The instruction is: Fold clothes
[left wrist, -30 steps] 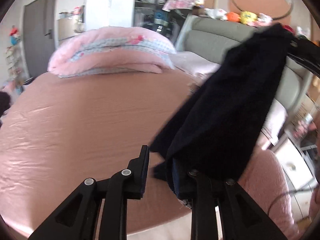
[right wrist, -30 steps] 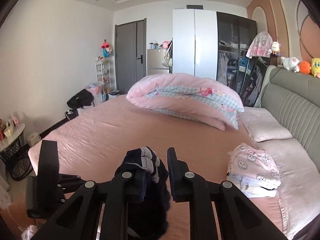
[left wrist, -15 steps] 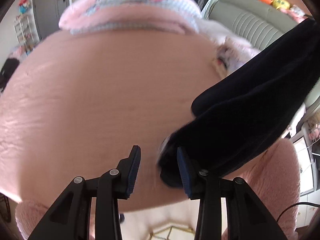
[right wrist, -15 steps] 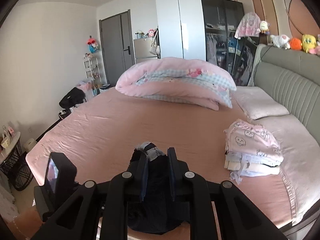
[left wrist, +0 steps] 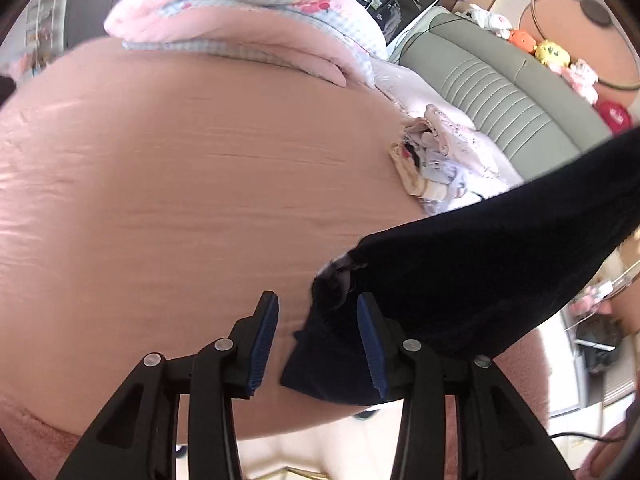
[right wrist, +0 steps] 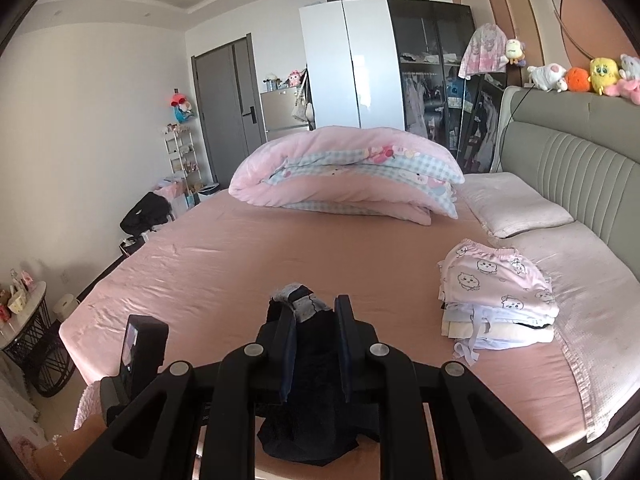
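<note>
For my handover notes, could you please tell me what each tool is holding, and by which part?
The right tool clamps the dark garment by a bunched edge. The left tool, jaws just opened, grips nothing; the garment's end lies between them.

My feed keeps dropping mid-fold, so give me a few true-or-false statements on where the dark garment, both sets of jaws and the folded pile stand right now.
1. The right gripper is clamped on the dark garment. True.
2. The left gripper grips the garment tightly. False: its jaws have just been opening and stand apart, with the cloth's end loose between them against one pad.
3. A stack of folded clothes sits on the bed near the headboard side. True.
4. The top piece of the stack is plain black. False: it is pink with small cartoon faces.
5. The folded duvet lies on the floor. False: it rests on the bed's far end.
</note>
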Demonstrator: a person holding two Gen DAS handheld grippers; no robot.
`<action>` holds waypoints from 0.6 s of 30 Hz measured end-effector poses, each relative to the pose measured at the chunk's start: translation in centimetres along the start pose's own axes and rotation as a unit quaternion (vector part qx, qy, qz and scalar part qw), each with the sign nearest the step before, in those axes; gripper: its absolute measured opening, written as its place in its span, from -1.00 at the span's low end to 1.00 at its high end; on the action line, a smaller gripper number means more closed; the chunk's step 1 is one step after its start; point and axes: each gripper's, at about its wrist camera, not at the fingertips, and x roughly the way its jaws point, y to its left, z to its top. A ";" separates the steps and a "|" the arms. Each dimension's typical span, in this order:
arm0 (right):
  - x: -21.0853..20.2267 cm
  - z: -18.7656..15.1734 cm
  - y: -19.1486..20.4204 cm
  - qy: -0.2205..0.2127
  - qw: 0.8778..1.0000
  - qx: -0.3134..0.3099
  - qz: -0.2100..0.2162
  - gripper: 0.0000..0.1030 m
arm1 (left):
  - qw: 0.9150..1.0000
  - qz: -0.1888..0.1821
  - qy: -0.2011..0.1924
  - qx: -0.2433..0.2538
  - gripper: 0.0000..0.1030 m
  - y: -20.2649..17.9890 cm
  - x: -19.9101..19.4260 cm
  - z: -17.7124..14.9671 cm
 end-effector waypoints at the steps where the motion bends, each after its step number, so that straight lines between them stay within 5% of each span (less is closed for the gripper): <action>1: -0.2 0.0 0.1 0.000 1.000 -0.003 0.001 -0.69 | 1.000 -0.007 0.003 -0.006 -0.27 0.2 0.4 0.0; 9: -1.6 -0.2 0.4 0.001 1.000 -0.022 0.001 -0.69 | 0.996 0.048 0.074 -0.020 -0.29 0.0 5.4 -1.5; 10: -1.7 -0.3 0.4 0.001 1.000 -0.026 -0.002 -0.70 | 0.996 0.059 0.070 -0.015 -0.67 -0.1 5.4 -1.6; 11: -1.7 -0.3 0.1 0.003 1.000 -0.023 -0.001 -0.69 | 0.996 0.080 0.050 -0.004 -0.92 -0.4 4.6 -1.4; 13: -1.6 -0.3 -0.6 0.009 1.000 -0.013 0.001 -0.69 | 0.993 0.121 -0.002 0.011 -0.93 -0.9 1.9 -0.1; 18: -0.9 1.0 -2.8 0.007 0.999 -0.004 -0.042 -0.69 | 0.986 0.096 -0.138 0.015 -0.93 -0.9 -9.2 4.8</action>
